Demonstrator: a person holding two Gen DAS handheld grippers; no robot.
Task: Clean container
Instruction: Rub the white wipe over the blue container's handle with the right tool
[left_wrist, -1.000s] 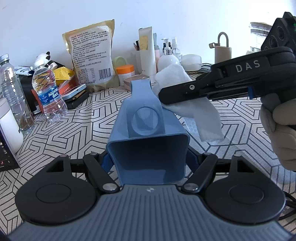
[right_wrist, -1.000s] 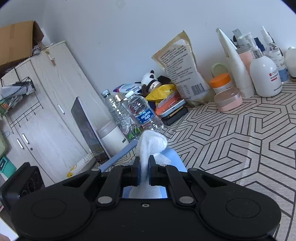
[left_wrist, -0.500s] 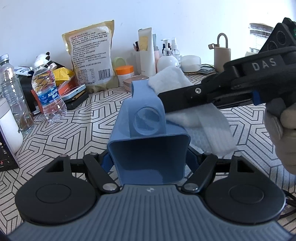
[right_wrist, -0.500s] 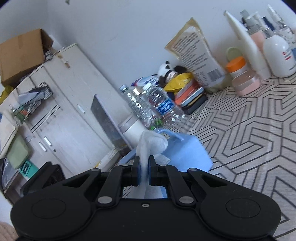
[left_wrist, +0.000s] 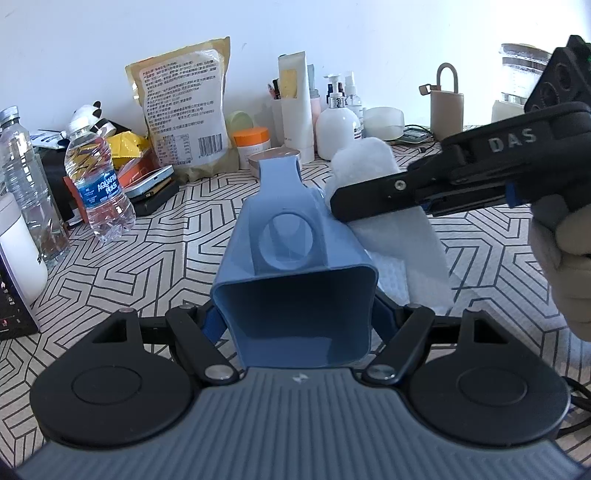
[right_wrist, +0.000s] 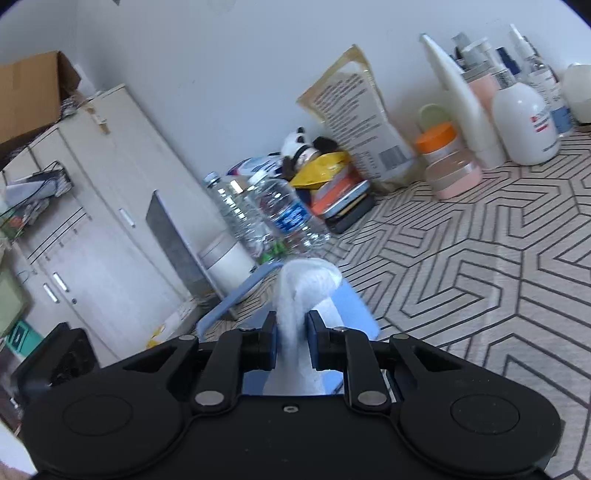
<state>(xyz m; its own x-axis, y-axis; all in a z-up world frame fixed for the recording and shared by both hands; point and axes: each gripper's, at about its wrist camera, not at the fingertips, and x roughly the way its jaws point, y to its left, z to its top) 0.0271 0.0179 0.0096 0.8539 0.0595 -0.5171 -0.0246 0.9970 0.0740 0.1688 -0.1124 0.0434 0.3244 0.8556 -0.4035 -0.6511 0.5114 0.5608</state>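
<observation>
Container: blue plastic container (left_wrist: 295, 295), squarish open mouth facing the left wrist camera, tapering to a flat handle tab with a round recess; held above the patterned desk (left_wrist: 147, 266).
Left gripper (left_wrist: 295, 321): fingers clamped on the container's sides near the mouth.
Right gripper (right_wrist: 291, 332): fingers pinched on a white cloth (right_wrist: 306, 291), reaching in from the right; cloth pressed against the container's right outer wall.
Gloved hand (left_wrist: 565, 251): grips the right gripper's handle.

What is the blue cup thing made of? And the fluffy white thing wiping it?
The blue container looks like moulded plastic: one even colour, smooth thin walls, a soft sheen, rounded corners. The white wipe looks like a paper towel or thin non-woven cloth: matte, faintly dimpled, bunching and draping limply where the right gripper pinches it. Which of the two, I cannot tell.
</observation>
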